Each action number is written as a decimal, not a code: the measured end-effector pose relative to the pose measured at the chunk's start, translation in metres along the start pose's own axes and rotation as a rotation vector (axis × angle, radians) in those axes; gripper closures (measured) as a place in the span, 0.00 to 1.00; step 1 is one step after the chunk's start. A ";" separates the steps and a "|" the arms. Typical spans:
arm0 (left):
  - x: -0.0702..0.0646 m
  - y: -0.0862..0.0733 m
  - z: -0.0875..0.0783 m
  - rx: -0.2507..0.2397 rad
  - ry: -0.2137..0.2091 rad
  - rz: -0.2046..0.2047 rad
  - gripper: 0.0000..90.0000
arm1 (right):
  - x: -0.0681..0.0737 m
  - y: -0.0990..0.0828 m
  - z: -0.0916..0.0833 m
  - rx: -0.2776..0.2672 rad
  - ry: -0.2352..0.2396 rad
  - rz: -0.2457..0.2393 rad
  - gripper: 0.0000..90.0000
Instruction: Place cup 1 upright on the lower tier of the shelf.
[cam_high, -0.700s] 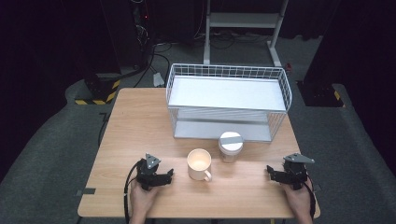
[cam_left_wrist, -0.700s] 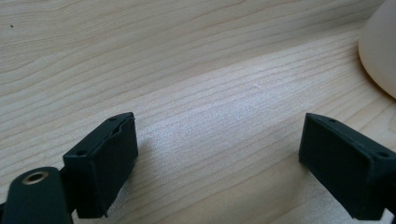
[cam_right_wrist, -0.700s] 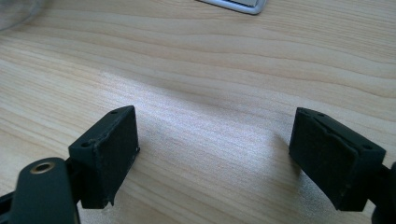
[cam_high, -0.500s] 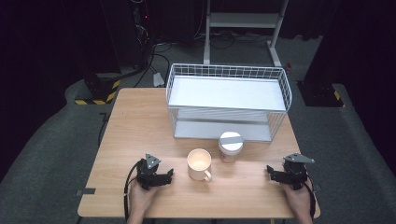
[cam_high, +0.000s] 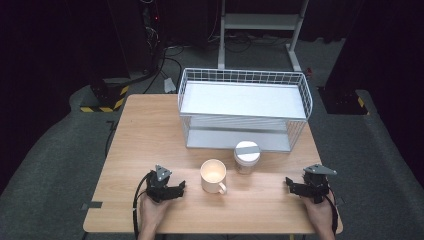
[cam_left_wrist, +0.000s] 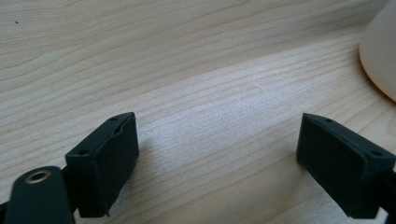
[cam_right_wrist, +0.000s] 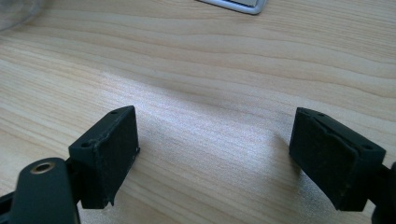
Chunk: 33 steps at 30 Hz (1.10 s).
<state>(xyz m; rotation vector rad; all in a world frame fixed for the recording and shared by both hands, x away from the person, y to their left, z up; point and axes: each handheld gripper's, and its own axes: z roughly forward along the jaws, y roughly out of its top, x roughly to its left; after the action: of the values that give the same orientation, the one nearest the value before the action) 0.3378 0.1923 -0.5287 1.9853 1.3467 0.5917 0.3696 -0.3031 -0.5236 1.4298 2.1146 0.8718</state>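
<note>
A cream mug (cam_high: 213, 175) stands upright near the table's front middle, handle toward me. Just right of it and a little farther back is a clear cup with a grey-striped white lid (cam_high: 246, 156). My left gripper (cam_high: 181, 188) rests low on the wood left of the mug, open, with bare table between its jaws; the mug's rounded side (cam_left_wrist: 380, 56) shows at the right edge of the left gripper view. My right gripper (cam_high: 289, 185) sits near the front right corner, open and pointing left, with only wood grain between its pads (cam_right_wrist: 109, 154).
A white two-tier wire rack (cam_high: 245, 107) fills the back right of the wooden table (cam_high: 150, 135); its base corner (cam_right_wrist: 238, 4) shows at the top of the right gripper view. Dark floor, cables and a metal stand lie beyond the table.
</note>
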 end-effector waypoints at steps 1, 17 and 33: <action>0.000 0.000 0.000 0.000 -0.005 -0.004 0.14 | 0.000 0.000 0.000 0.000 0.000 0.000 0.17; -0.010 -0.007 -0.012 -0.028 -0.082 -0.007 0.07 | 0.000 0.000 0.000 0.000 0.000 0.000 0.17; -0.043 -0.005 -0.019 -0.042 -0.153 0.056 0.06 | 0.000 0.000 0.000 0.000 0.000 0.000 0.17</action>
<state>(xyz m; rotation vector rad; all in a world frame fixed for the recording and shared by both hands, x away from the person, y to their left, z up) 0.3057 0.1586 -0.5195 1.9970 1.1805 0.4787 0.3696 -0.3031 -0.5236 1.4292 2.1146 0.8716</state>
